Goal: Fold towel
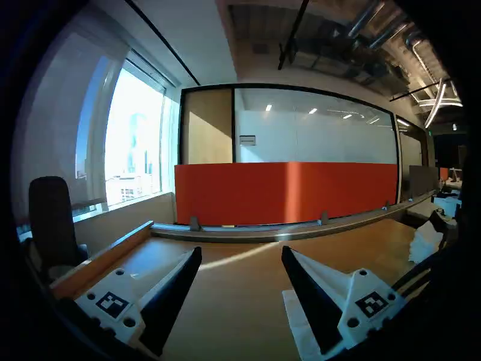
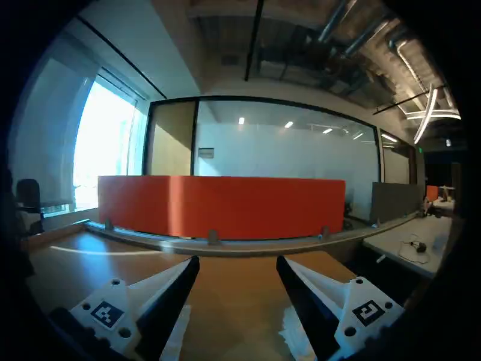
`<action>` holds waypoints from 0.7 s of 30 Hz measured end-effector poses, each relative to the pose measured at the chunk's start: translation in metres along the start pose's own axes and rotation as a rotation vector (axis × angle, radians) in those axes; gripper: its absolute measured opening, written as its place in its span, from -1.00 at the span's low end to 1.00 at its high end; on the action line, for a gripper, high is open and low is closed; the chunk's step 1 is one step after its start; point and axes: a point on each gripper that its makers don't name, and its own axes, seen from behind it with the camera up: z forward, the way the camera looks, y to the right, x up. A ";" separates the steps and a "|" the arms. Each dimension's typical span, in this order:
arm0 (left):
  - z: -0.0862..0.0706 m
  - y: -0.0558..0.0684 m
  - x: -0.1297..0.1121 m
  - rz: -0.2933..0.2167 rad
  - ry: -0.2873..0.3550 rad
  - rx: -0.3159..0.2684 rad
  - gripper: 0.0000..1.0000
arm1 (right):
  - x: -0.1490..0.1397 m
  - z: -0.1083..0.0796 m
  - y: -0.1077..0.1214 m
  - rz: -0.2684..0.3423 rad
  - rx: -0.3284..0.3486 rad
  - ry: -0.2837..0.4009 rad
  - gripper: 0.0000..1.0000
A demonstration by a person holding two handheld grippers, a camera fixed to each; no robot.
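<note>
Hovering low over the wooden desk (image 1: 240, 301), the left gripper (image 1: 240, 249) has its two fingers spread wide, with bare wood showing in the gap and nothing pinched. In the left gripper view a corner of the white towel (image 1: 296, 319) lies flat on the desk at the bottom, beside and partly under the finger on the view's right. Whether that finger touches the cloth cannot be told. At the far right edge of the same view a crumpled white lump (image 1: 424, 242) sits on the desk, too blurred to say what it is. The right gripper (image 2: 237, 259) also stands wide apart and holds nothing. In the right gripper view the towel (image 2: 293, 334) shows at the bottom on both sides of the gap, one strip just inside each finger, with bare desk between the strips. An orange partition (image 1: 282, 192) stands along the desk's far edge, and a glass wall (image 1: 312, 129) rises behind it. A bright window (image 1: 132, 144) is on the left with a dark chair (image 1: 51, 222) near it. In the right gripper view a second desk (image 2: 400, 237) lies off to the right, with a cable (image 2: 416, 245) on it.
</note>
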 end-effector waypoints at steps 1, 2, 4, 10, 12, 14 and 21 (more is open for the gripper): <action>0.000 0.001 0.007 -0.001 -0.002 -0.002 0.97 | 0.005 -0.001 0.000 -0.001 0.000 -0.001 0.98; 0.000 0.003 0.013 -0.002 -0.003 -0.003 0.97 | 0.009 -0.001 0.000 -0.002 0.000 -0.002 0.98; 0.001 0.005 0.023 -0.003 -0.007 -0.005 0.97 | 0.019 -0.002 0.001 -0.004 -0.003 -0.003 0.99; -0.001 0.011 0.047 -0.001 -0.024 -0.017 0.97 | 0.040 -0.006 0.003 -0.001 -0.005 -0.009 0.99; -0.002 0.012 0.052 0.004 -0.030 -0.020 0.97 | 0.045 -0.007 0.003 -0.001 -0.003 -0.012 0.99; -0.003 0.011 0.057 0.008 -0.034 -0.018 0.97 | 0.050 -0.008 0.003 -0.002 -0.002 -0.012 0.99; -0.002 0.011 0.067 0.005 -0.048 -0.032 0.97 | 0.060 -0.007 -0.002 -0.005 0.007 -0.015 0.98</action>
